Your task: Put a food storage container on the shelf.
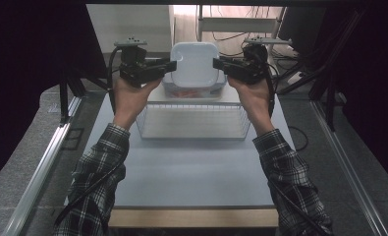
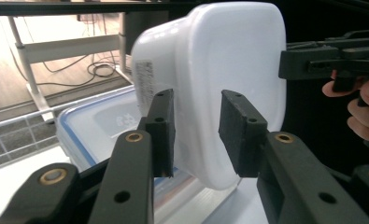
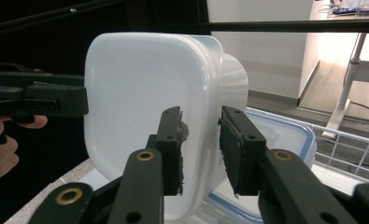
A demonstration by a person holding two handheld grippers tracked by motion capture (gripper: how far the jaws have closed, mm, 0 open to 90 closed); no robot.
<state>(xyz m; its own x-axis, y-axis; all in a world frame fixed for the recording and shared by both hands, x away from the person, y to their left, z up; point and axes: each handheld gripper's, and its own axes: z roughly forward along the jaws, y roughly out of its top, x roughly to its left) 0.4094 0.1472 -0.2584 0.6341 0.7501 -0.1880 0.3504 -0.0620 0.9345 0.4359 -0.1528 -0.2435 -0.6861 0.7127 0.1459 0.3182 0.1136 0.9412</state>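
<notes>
A white plastic container [image 1: 195, 64] stands on edge on a clear lidded box [image 1: 181, 92] at the far side of the table, its flat face toward me. My left gripper [image 1: 171, 65] reaches its left rim and my right gripper [image 1: 216, 63] its right rim. In the left gripper view the container [image 2: 229, 70] has its rim between the jaws of the left gripper [image 2: 197, 133], with the pads a little off it. The right gripper view shows the same at the right gripper [image 3: 201, 149]: the container's [image 3: 140, 93] rim sits in the gap and the pads are apart from it.
A wire basket [image 1: 191, 133] stands on the grey table [image 1: 191, 172] just in front of the lidded box, whose lid has a blue seal [image 2: 67, 135]. Desk legs and cables lie on the floor beyond. Metal rails run along both sides of the table.
</notes>
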